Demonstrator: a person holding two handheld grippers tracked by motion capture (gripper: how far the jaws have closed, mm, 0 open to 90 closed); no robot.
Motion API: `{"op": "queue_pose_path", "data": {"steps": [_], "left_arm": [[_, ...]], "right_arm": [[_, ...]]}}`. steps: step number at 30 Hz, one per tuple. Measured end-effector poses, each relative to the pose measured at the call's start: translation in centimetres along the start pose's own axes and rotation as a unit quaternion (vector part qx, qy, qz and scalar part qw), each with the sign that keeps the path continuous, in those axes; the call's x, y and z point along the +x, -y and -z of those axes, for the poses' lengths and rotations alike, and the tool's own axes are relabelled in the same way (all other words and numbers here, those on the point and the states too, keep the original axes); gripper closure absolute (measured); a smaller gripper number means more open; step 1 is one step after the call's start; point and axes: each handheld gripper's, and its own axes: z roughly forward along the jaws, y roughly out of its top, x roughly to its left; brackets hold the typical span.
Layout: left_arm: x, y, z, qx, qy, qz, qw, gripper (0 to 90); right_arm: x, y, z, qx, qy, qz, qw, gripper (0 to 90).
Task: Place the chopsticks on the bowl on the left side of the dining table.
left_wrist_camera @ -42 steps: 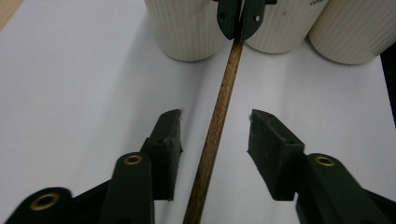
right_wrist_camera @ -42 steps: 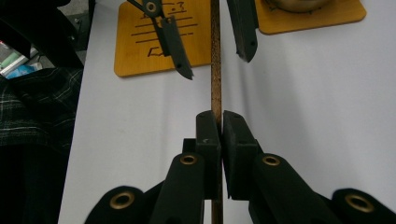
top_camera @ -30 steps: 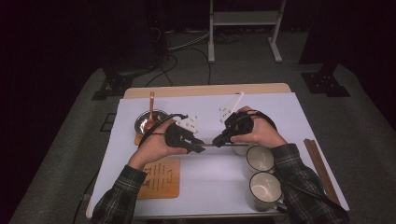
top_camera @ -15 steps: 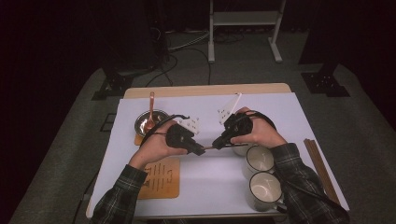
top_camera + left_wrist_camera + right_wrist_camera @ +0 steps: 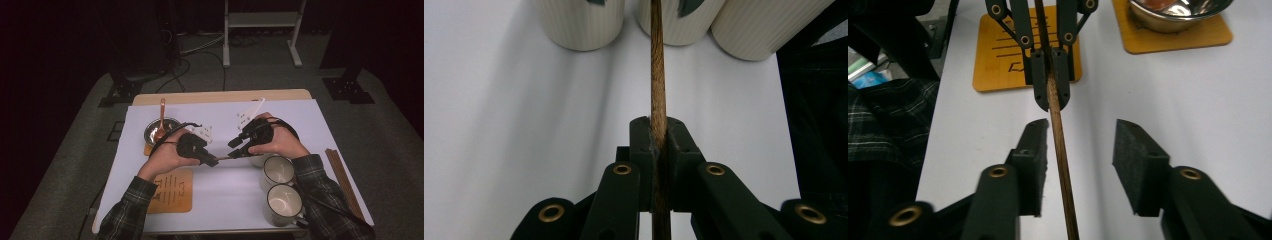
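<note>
- Wooden stick (image 5: 657,75): thin, round, brown grain; held level just above the white bench (image 5: 225,190), betw. the two grippers.
- Left gripper (image 5: 212,161): black matte fingers (image 5: 679,150) clamped tight on the stick.
- Right gripper (image 5: 234,150): jaws have just been opening; stick lies betw. its fingers (image 5: 1138,160), close by one pad, other well apart.
- 3 cream ribbed mugs (image 5: 581,22), cylindrical; the 2 nearest look empty.
- 2 orange wooden coasters (image 5: 1013,50), squarish.
- 1 shiny steel bowl (image 5: 161,131) on far coaster, w/ copper-tone spoon (image 5: 161,117) in it.
</note>
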Motion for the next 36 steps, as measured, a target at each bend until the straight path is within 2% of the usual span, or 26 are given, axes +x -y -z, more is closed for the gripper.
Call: {"op": "queue_pose_path", "data": {"steps": [5, 9, 13, 18, 27, 33, 36], "left_arm": [[0.2, 0.2, 0.1, 0.002, -0.002, 0.010, 0.9999, 84.2], [0.4, 0.3, 0.3, -0.004, -0.006, 0.026, 0.9996, 84.2], [0.6, 0.4, 0.4, 0.003, -0.014, 0.040, 0.9991, 84.2], [0.9, 0.6, 0.6, -0.005, -0.028, 0.058, 0.9979, 84.2], [1.6, 1.2, 1.6, -0.017, -0.059, 0.091, 0.9940, 84.2], [2.0, 1.6, 2.4, -0.021, -0.079, 0.106, 0.9910, 84.2], [2.3, 1.9, 2.9, -0.019, -0.089, 0.109, 0.9899, 84.2]], "right_arm": [[-0.2, 0.7, 0.8, -0.012, 0.023, -0.013, 0.9996, 45.5], [-0.4, 1.5, 1.6, -0.022, 0.045, -0.026, 0.9984, 41.3], [-0.8, 2.3, 2.5, -0.039, 0.070, -0.035, 0.9962, 38.5], [-1.1, 3.4, 3.6, -0.054, 0.087, -0.057, 0.9931, 35.1], [-1.4, 5.3, 5.5, -0.079, 0.134, -0.090, 0.9837, 27.9], [-1.6, 6.6, 6.6, -0.093, 0.168, -0.114, 0.9749, 24.4], [-1.7, 7.3, 7.2, -0.098, 0.188, -0.123, 0.9694, 23.1]]}}
